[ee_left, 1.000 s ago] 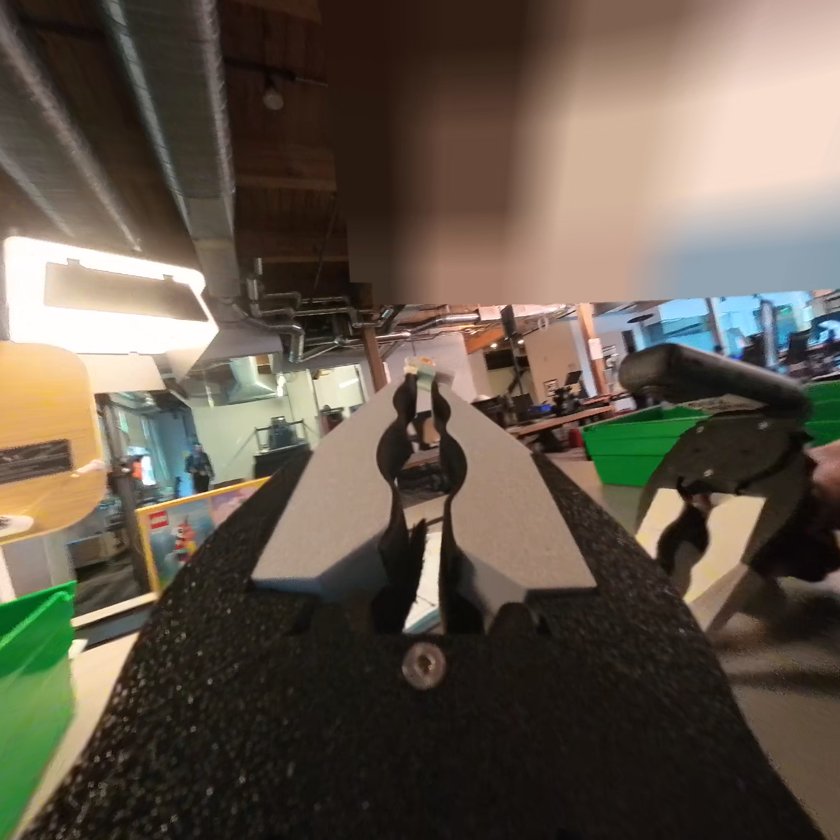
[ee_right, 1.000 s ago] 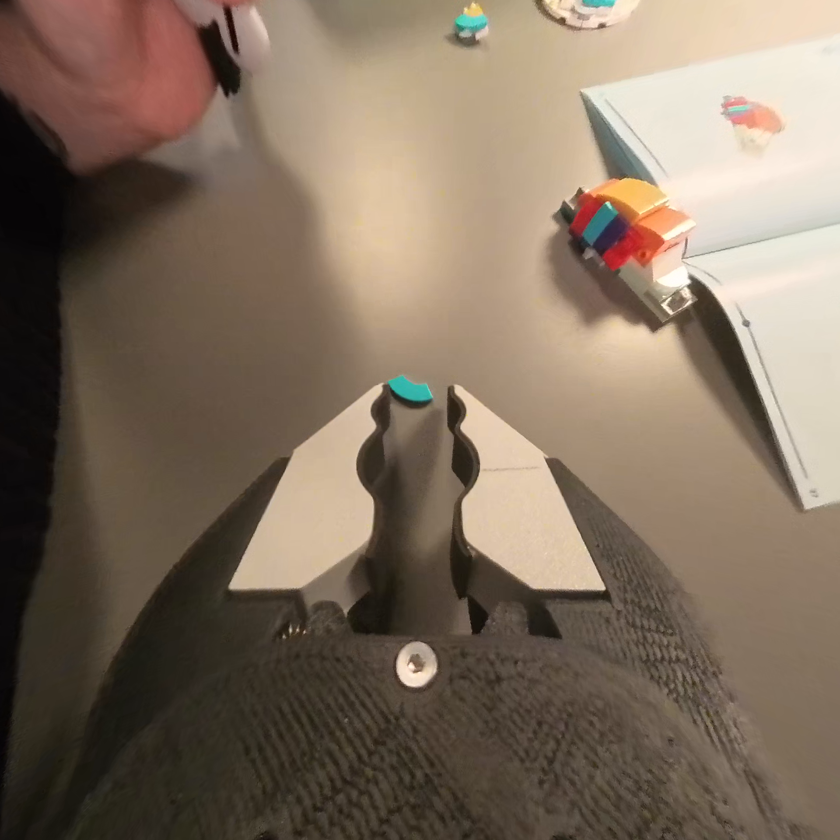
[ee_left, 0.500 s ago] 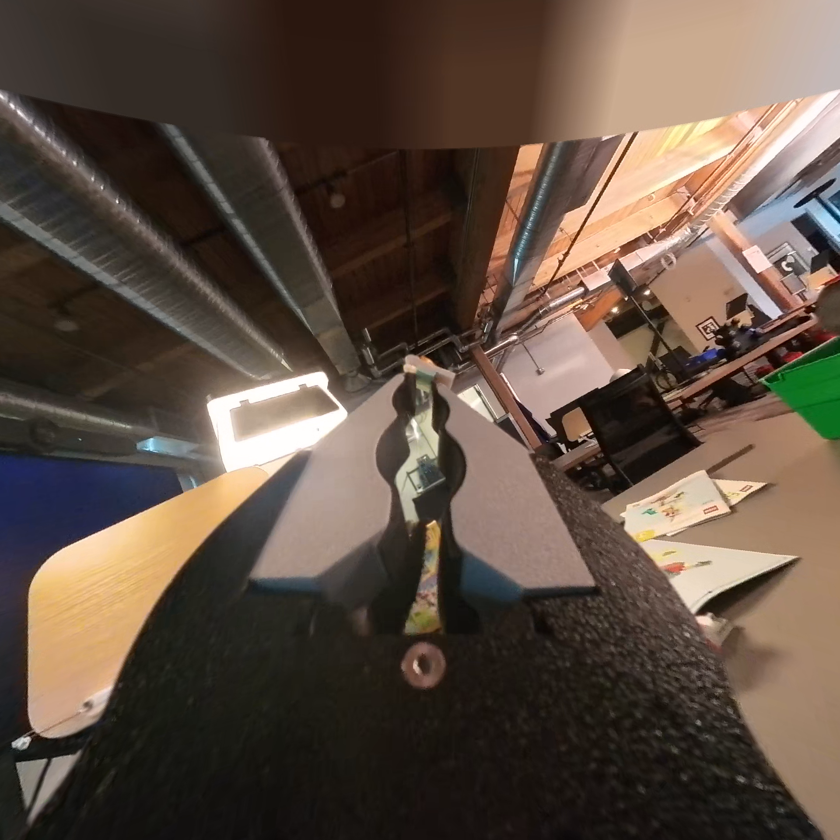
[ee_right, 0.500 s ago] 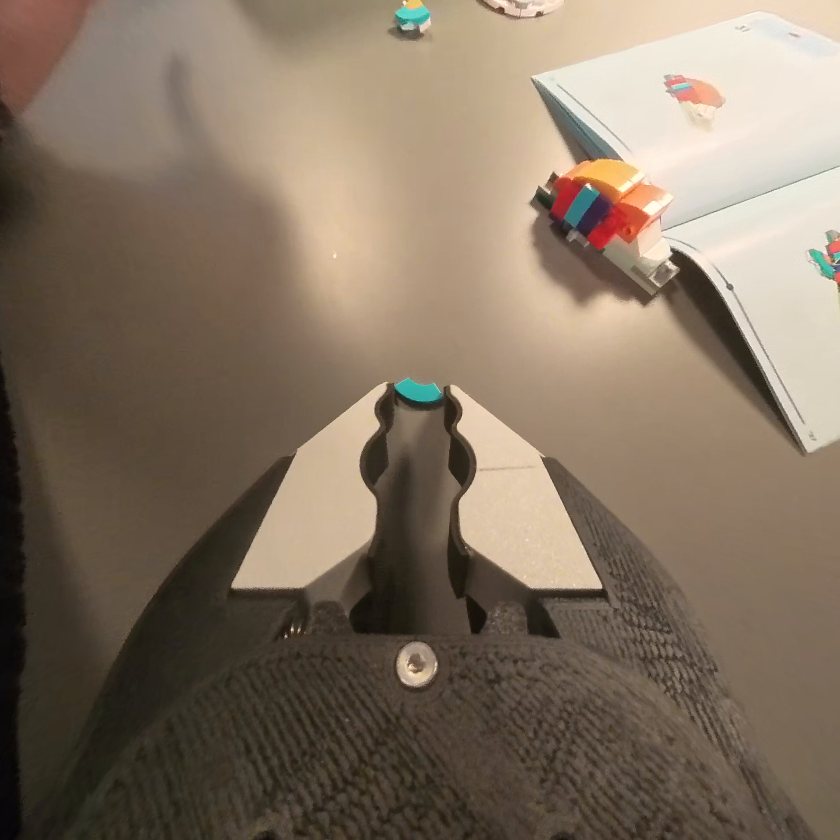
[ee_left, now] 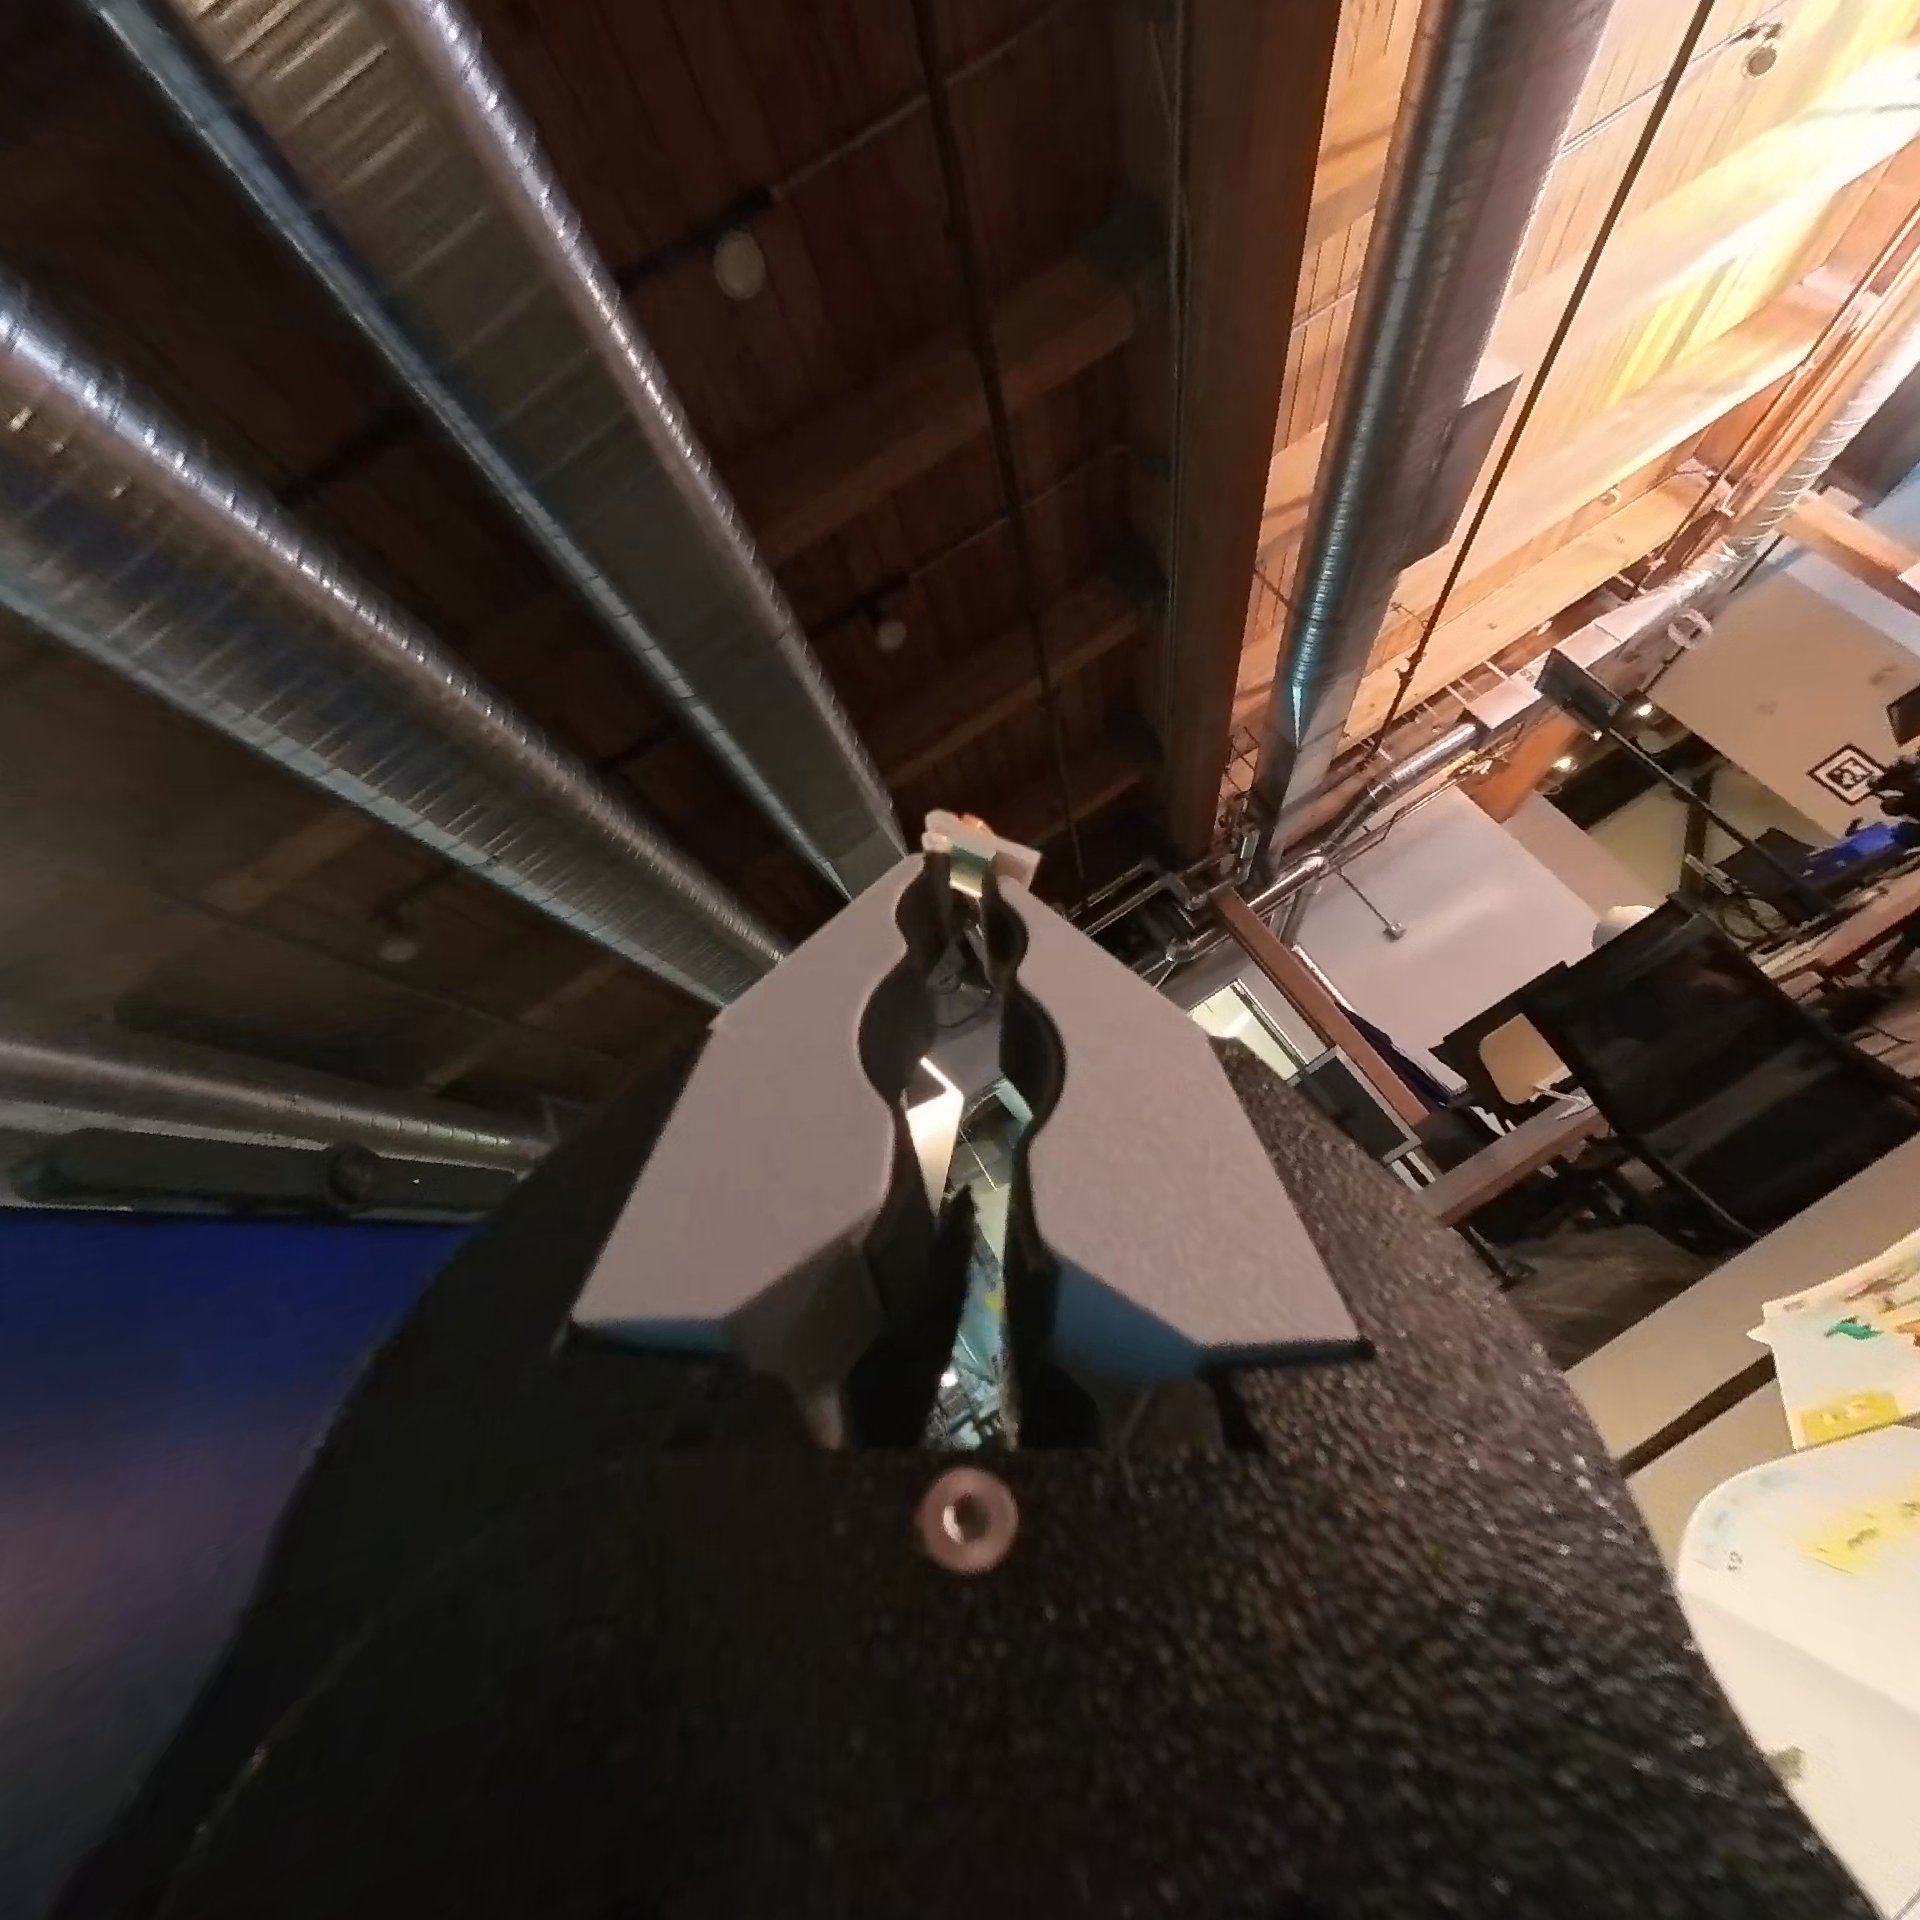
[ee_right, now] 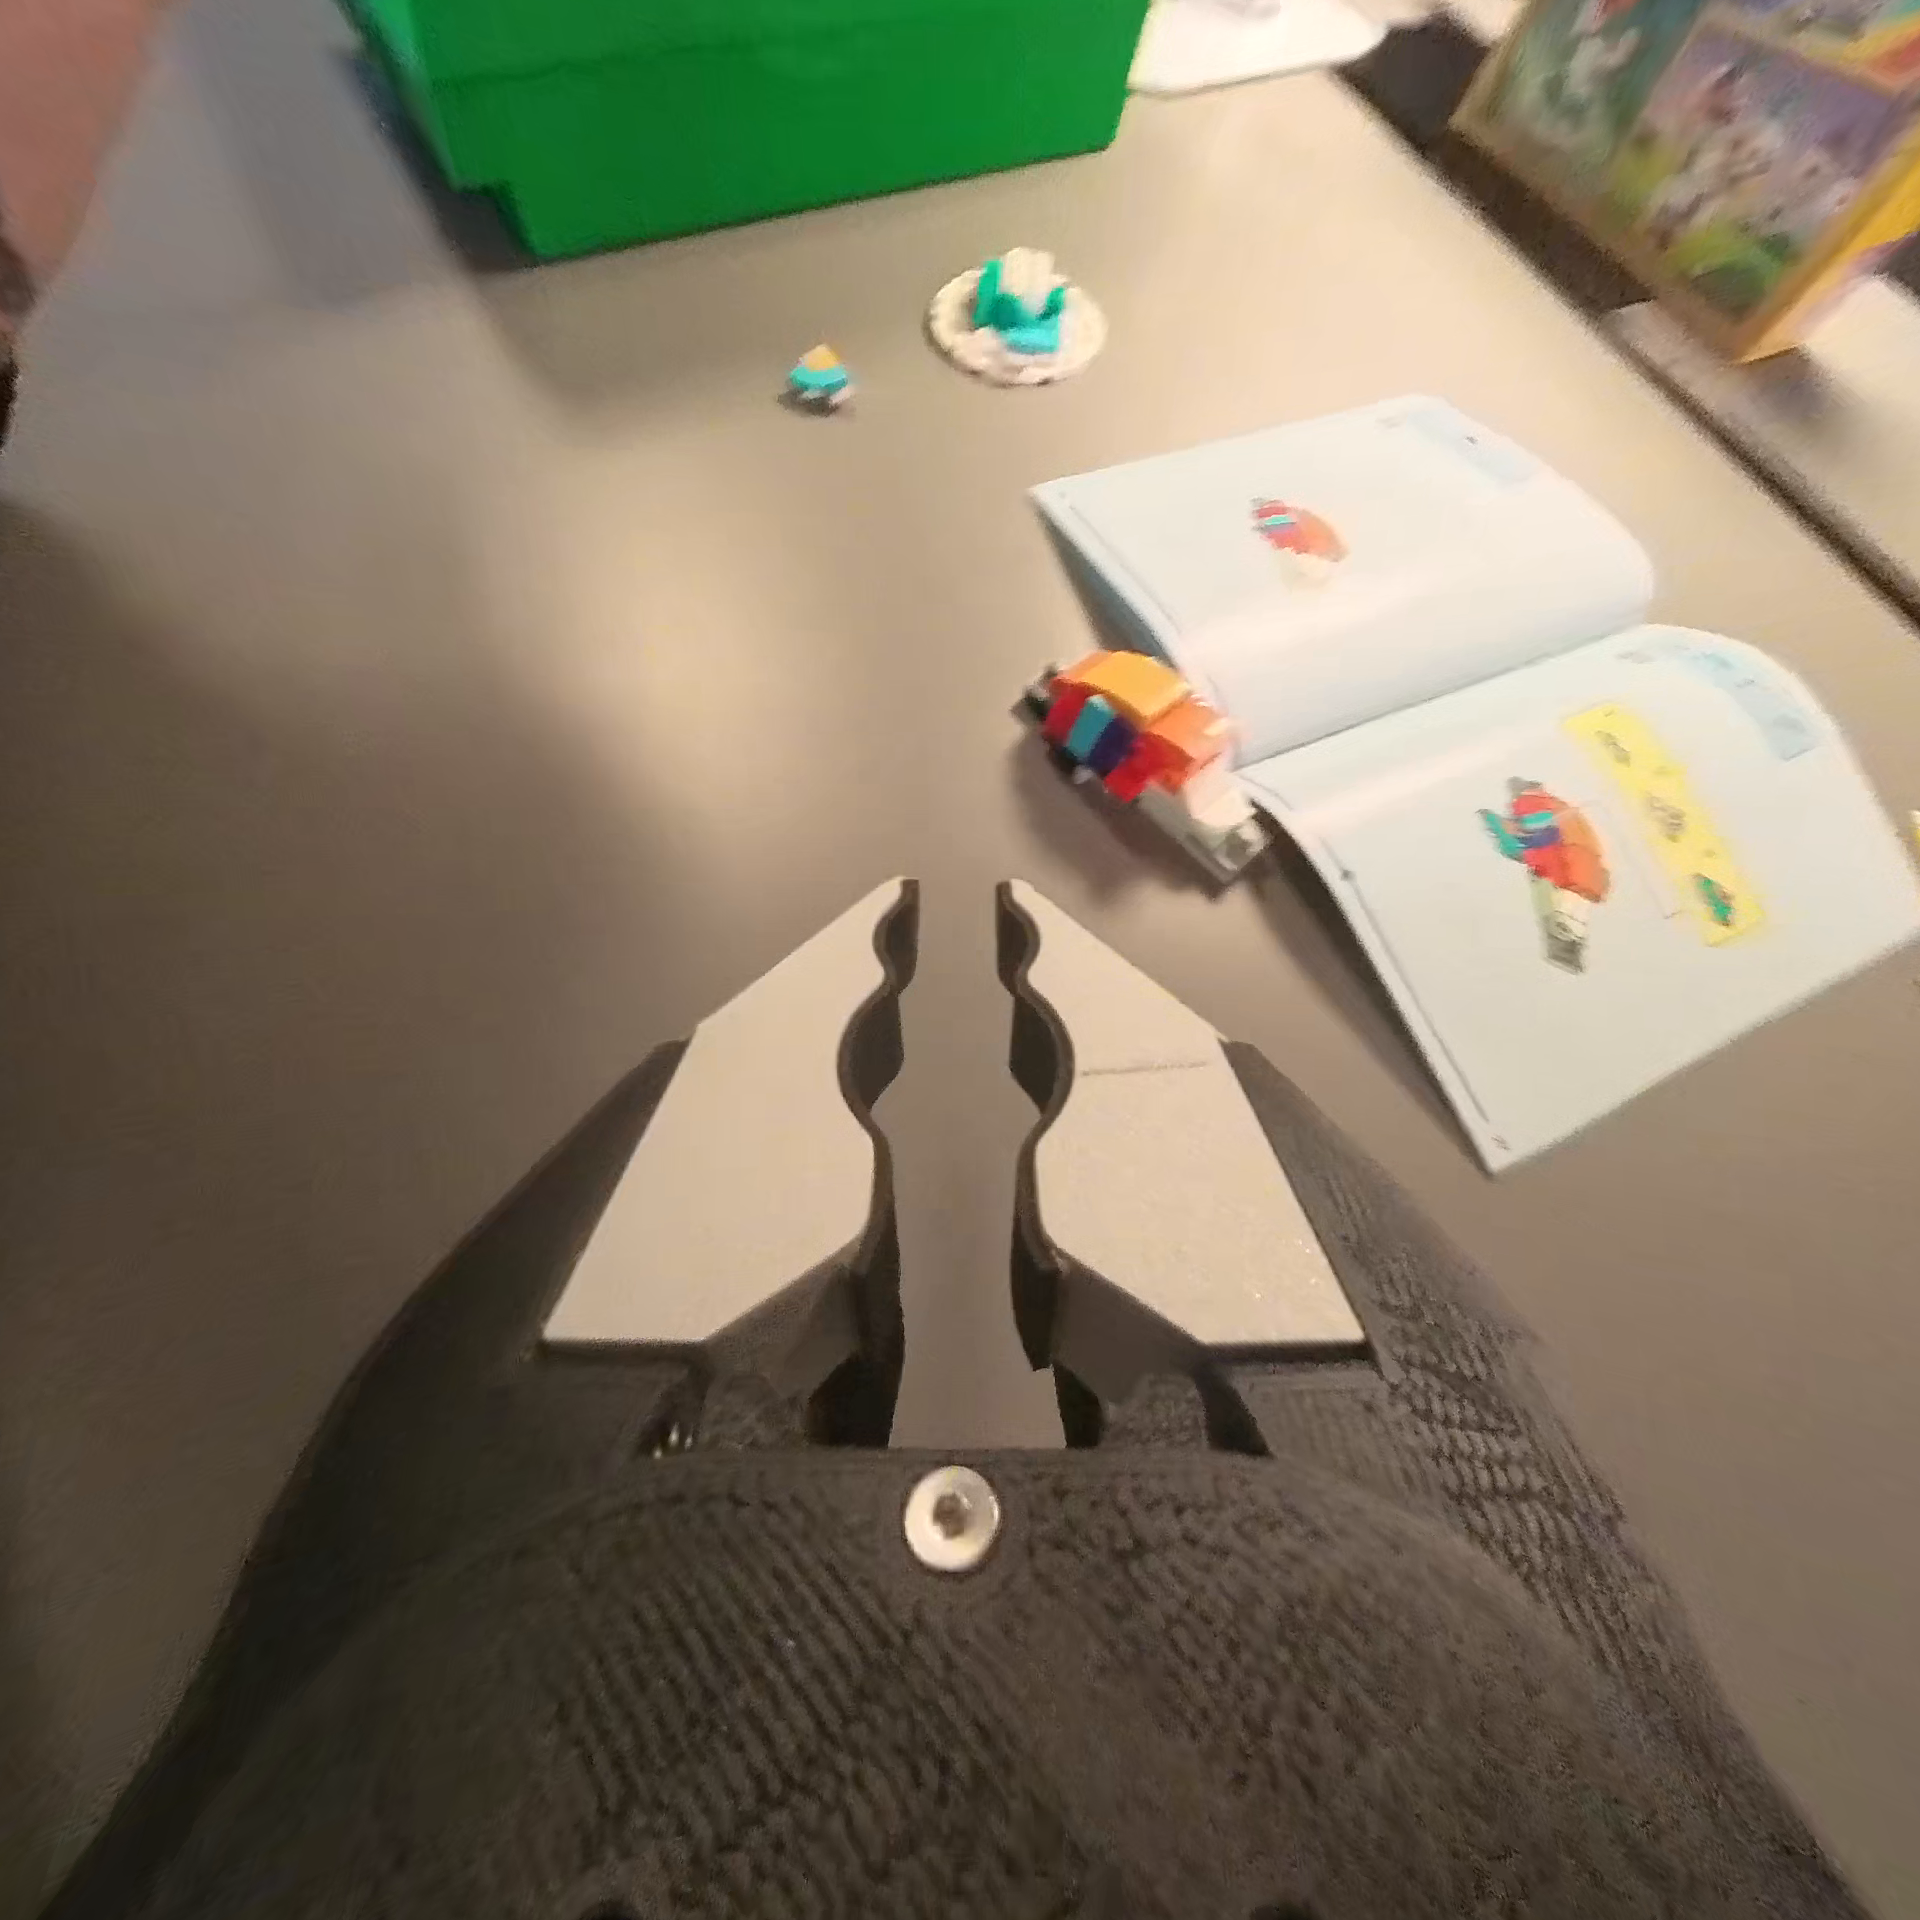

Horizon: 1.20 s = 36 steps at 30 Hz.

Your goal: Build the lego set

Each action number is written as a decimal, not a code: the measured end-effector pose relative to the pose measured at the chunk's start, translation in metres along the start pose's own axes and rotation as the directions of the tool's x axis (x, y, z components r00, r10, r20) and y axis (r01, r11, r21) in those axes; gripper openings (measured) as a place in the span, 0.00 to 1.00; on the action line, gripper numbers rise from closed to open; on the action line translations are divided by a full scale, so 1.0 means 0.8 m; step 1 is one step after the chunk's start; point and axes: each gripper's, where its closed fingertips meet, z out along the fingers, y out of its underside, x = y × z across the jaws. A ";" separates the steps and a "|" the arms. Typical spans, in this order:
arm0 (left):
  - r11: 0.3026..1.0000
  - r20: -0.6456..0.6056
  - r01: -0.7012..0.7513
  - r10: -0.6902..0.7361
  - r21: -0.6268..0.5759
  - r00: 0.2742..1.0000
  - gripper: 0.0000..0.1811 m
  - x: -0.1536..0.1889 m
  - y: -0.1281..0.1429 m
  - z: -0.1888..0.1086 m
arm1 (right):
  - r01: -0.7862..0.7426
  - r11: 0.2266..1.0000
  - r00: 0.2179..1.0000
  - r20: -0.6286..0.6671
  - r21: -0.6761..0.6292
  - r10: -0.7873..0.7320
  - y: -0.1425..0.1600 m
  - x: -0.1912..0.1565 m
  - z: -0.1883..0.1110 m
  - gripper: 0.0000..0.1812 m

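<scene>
My left gripper (ee_left: 961, 891) points up at the ceiling and is shut on a small white and tan lego piece (ee_left: 982, 857) at its tips. My right gripper (ee_right: 954, 894) hovers over the grey table (ee_right: 520, 727) with its jaws a little apart and nothing between them. A multicoloured lego build (ee_right: 1127, 732) lies ahead to the right, against an open instruction booklet (ee_right: 1403, 582). Farther off sit a small teal and yellow build (ee_right: 819, 376) and a white round plate with a teal build (ee_right: 1018, 312).
A green bin (ee_right: 748, 114) stands at the back of the table, and a colourful lego box (ee_right: 1704, 145) at the back right. A blurred hand (ee_right: 62, 156) is at the upper left. Booklets (ee_left: 1839, 1340) lie on the table in the left wrist view. There is about 30 centimeters between the tips of the two grippers.
The teal piece that was at my right gripper's tips is gone, and that gripper has pulled back and tilted up. My left gripper has tilted further towards the ceiling, still holding its piece.
</scene>
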 end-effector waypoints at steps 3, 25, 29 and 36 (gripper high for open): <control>0.999 0.019 0.048 -0.048 0.001 0.999 0.02 -0.007 0.000 -0.003 | -0.068 0.990 0.995 -0.063 0.121 0.076 -0.009 0.023 -0.007 0.12; 0.615 -0.167 0.775 -0.756 0.146 0.632 0.02 0.077 -0.076 -0.052 | -0.019 0.655 0.991 0.099 0.756 -0.086 -0.244 -0.145 -0.132 0.12; 0.708 -0.105 0.693 -0.686 0.133 0.720 0.02 0.089 -0.080 -0.057 | 0.003 0.666 0.995 0.065 0.746 -0.076 -0.233 -0.159 -0.133 0.08; 0.778 -0.106 0.617 -0.608 0.120 0.787 0.02 0.097 -0.084 -0.052 | -0.089 0.691 0.986 0.161 0.718 -0.040 -0.226 -0.160 -0.133 0.05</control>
